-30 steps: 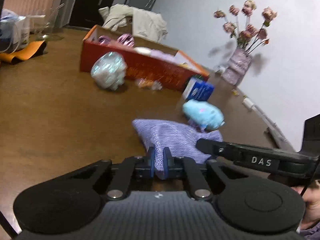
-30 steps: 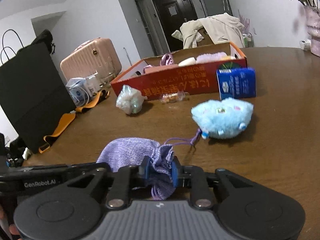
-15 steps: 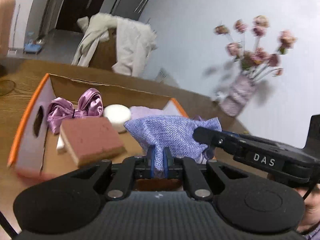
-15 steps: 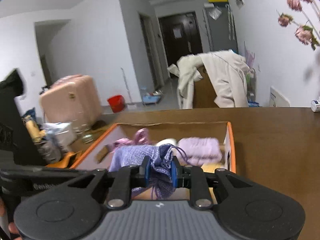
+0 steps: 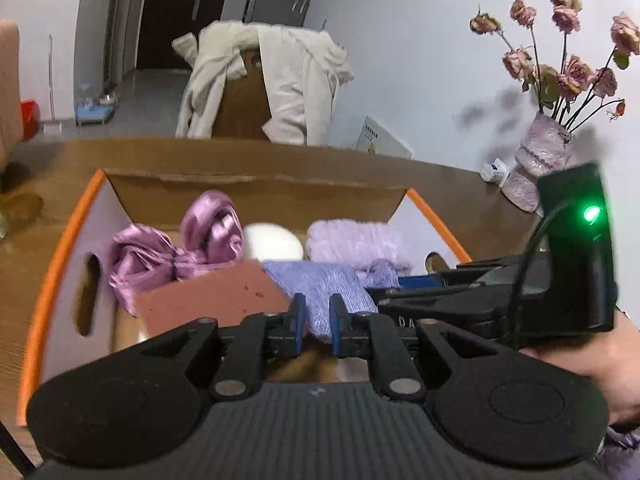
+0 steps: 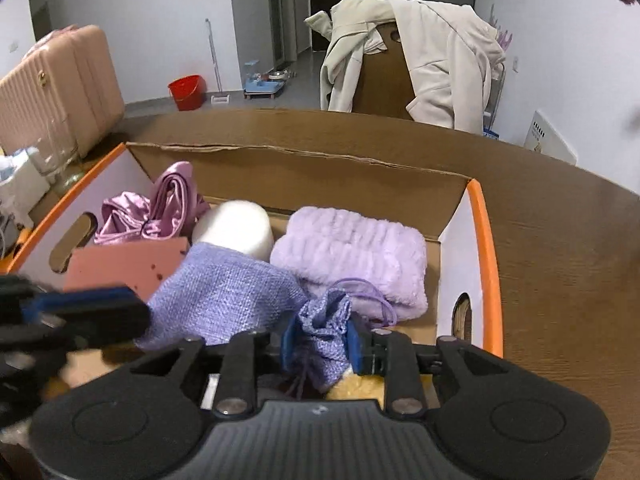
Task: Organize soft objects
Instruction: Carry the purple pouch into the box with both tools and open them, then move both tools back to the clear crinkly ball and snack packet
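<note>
Your left gripper point(image 5: 316, 322) and right gripper point(image 6: 322, 340) each pinch one end of the pouch point(image 6: 224, 296), which hangs over the box point(image 6: 486, 248), above the sponge point(image 6: 124, 266) and towel point(image 6: 352, 252). Let go unevenly and it may snag by its drawstring point(image 6: 376, 300) on a finger, or slide down unevenly onto the sponge.

both grippers sit close together, pointing forward and a bit down. left gripper point(image 5: 314, 322) has its blue pads pinched on cloth, only a narrow gap between them. right gripper point(image 6: 320, 340) is clamped on a bunched bit too, pads slightly wider apart. the person's right hand point(image 5: 600, 364) wraps its handle.
</note>
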The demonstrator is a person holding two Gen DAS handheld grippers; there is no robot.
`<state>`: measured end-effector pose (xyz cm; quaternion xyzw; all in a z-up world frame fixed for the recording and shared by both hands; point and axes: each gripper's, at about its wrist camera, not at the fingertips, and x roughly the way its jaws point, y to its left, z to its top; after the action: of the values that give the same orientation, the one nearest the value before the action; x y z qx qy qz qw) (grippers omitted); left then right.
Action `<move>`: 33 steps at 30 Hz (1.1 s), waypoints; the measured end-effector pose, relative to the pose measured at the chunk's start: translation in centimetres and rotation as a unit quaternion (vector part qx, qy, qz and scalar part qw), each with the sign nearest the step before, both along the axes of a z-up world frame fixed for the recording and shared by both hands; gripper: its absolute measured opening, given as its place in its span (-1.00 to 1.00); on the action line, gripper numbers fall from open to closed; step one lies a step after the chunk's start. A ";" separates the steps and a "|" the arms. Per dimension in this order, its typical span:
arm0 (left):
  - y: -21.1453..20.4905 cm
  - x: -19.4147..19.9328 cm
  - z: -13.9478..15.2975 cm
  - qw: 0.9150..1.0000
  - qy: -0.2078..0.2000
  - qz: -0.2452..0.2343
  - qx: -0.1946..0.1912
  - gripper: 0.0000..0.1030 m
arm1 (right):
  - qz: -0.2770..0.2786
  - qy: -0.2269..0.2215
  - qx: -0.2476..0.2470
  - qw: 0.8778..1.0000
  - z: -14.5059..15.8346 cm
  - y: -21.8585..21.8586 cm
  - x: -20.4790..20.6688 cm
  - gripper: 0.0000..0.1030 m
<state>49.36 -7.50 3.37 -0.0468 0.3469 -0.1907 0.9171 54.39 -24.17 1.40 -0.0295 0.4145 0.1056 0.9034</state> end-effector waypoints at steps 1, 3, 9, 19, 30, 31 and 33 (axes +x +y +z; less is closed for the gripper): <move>0.2 -0.5 0.6 1.000 -0.007 0.003 0.003 -0.66 | 0.000 -0.003 -0.002 1.000 0.2 -0.1 -0.2 -0.41; 0.7 -1.6 1.9 1.000 -0.020 0.007 0.009 -0.50 | 0.002 -0.011 0.006 1.000 1.4 -0.5 -1.2 -0.27; 2.1 -6.2 6.1 0.997 -0.071 0.018 0.036 -0.25 | 0.003 -0.068 0.012 0.998 7.0 -2.7 -6.6 0.06; 4.1 -17.8 10.5 0.983 -0.167 0.037 0.068 0.48 | 0.021 -0.162 0.018 0.986 13.6 -4.6 -19.9 0.45; 5.7 -32.2 8.3 0.970 -0.232 0.055 0.048 0.94 | 0.047 -0.256 0.056 0.964 11.6 -3.6 -36.3 0.69; 5.8 -33.4 7.8 0.970 -0.232 0.060 0.044 0.95 | 0.050 -0.258 0.064 0.963 11.1 -3.4 -37.5 0.69; 6.2 -35.1 6.9 0.970 -0.231 0.063 0.039 0.96 | 0.050 -0.257 0.076 0.962 10.1 -3.1 -39.3 0.70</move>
<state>14.25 -1.32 10.25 0.0120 0.1295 -0.1245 0.9837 15.12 -27.26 11.52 -0.0071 0.1571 0.1705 0.9727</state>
